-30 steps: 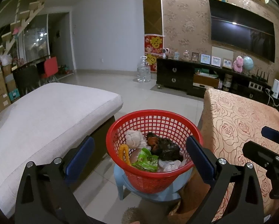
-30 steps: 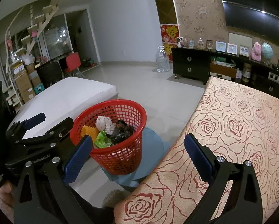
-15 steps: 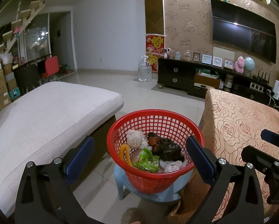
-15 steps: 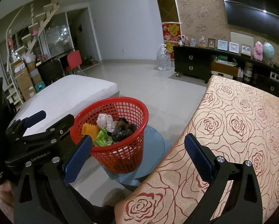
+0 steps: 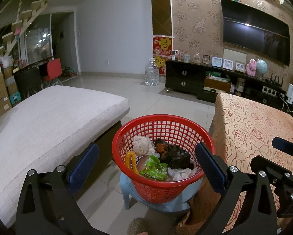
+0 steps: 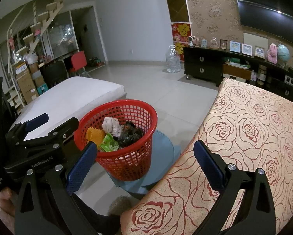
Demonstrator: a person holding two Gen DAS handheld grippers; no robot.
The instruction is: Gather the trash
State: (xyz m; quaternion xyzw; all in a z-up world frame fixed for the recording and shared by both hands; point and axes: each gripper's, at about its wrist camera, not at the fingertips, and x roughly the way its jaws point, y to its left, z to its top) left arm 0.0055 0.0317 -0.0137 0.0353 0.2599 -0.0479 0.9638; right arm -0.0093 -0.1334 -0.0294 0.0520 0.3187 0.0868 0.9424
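A: Left gripper (image 5: 146,164): jaws wide, nothing between the pads. Right gripper (image 6: 145,161): same, spread wide, empty.

B: Trash location?

A: All in the red basket (image 5: 185,121), seated on a low blue stool (image 5: 126,186). Inside: white crumpled paper (image 5: 142,146), black crumpled bag (image 5: 173,154), green snack wrapper (image 5: 154,169), orange ridged piece (image 5: 131,161). More pale wads near the front rim, kind unclear.

B: Anything left outside?

A: None visible. Rose-print tablecloth (image 6: 254,137) bare on the shown part; pale cushion (image 5: 48,121) bare too. Far edge of the table and floor behind out of view, so possibly a missed piece, cannot confirm.

B: Stage?

A: Likely done or near done, judging by the bare surfaces and loaded basket.

B: Risks?

A: Basket sits on a small stool, close between cushion and table. Left gripper hovers just over the near rim; a low sweep could clip the rim and tip the basket, spilling everything onto the tiled floor (image 5: 166,101). Light mesh basket, probably slides easily. Right gripper hangs over the table corner; a finger could catch the cloth and drag it. Both grippers near each other in the right wrist view, bump possible on a crossing move. Fuzzy round thing (image 6: 120,202) below the stool, identity unclear.
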